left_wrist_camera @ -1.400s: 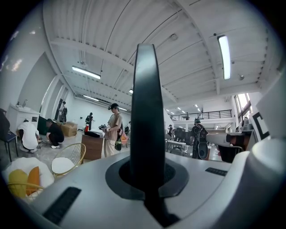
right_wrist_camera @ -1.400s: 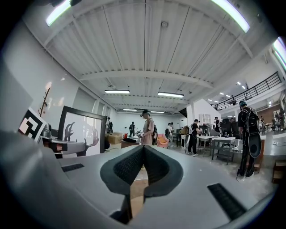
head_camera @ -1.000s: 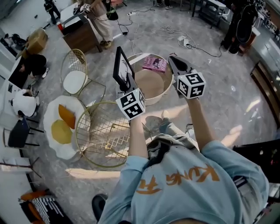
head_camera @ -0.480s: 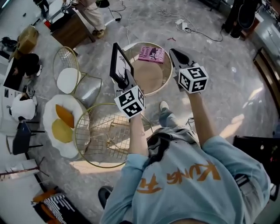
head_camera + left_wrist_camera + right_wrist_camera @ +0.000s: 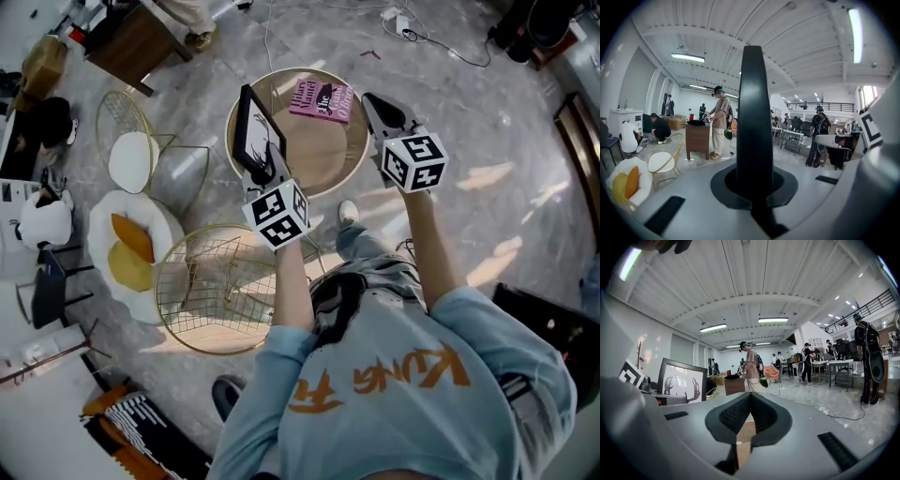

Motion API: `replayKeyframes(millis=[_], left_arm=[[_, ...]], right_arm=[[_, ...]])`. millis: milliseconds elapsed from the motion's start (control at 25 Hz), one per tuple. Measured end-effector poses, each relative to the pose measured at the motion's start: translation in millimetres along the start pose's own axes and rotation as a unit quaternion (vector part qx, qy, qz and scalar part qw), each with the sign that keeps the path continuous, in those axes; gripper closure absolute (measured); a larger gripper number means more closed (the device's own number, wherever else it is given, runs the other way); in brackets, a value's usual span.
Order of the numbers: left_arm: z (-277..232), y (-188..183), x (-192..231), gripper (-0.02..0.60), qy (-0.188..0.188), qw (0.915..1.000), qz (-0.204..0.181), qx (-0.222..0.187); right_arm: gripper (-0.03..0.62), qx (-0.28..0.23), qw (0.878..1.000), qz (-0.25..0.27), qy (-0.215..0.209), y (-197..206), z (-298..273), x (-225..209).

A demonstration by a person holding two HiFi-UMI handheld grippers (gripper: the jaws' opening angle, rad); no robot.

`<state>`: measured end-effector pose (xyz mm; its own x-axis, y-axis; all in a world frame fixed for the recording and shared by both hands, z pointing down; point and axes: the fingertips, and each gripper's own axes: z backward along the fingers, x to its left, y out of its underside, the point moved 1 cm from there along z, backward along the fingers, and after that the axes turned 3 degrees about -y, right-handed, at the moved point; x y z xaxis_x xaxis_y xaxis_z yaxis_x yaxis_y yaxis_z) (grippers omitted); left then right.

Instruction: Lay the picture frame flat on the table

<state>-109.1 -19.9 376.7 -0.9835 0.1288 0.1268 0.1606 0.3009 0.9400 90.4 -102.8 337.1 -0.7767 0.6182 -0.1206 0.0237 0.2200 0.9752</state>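
far left, floor: white round seat (image 5: 120, 217) with a yellow cushion (image 5: 129, 272) and an orange cushion (image 5: 131, 236) on it. just above it in the head view, a gold wire chair (image 5: 111, 120) with a white seat pad (image 5: 129, 161). below these, a larger round gold wire basket (image 5: 217, 292), just left of the person's left forearm.

left gripper (image 5: 268, 167): jaws clamped on the picture frame (image 5: 249, 133), gripping its near edge. marker cube (image 5: 277, 214) faces the head camera. in the left gripper view the frame's dark edge runs straight up from between the jaws, pads tight on both sides.

picture frame: black border, light print with dark shapes, readable in the right gripper view. held upright on edge, not flat, above the left rim of the round table (image 5: 246, 103). cannot tell whether its lower edge touches the tabletop.

round table: wooden top, pale rim. a pink book (image 5: 322, 97) lies flat at its far side, apart from the frame.

right gripper (image 5: 375, 107): jaws closed together, tips meeting, nothing between them. it hangs over the table's right edge, just beside the book, well apart from the frame. its marker cube (image 5: 413, 161) sits behind the jaws.
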Motion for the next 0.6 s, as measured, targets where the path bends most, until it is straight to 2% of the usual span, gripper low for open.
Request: replayKeyframes(millis=[280,600], left_arm=[[-72.4,-9.4,-17.8,0.555,0.006,0.9991,-0.034,0.025],[-119.7,-13.3,-40.5,0.555,0.02,0.9982,-0.036,0.043]], right_arm=[[0.596,0.003,1.0,-0.008,-0.007,-0.2,-55.4,-49.6],[0.597,0.006,1.0,0.008,-0.008,-4.5,-87.8,-89.7]])
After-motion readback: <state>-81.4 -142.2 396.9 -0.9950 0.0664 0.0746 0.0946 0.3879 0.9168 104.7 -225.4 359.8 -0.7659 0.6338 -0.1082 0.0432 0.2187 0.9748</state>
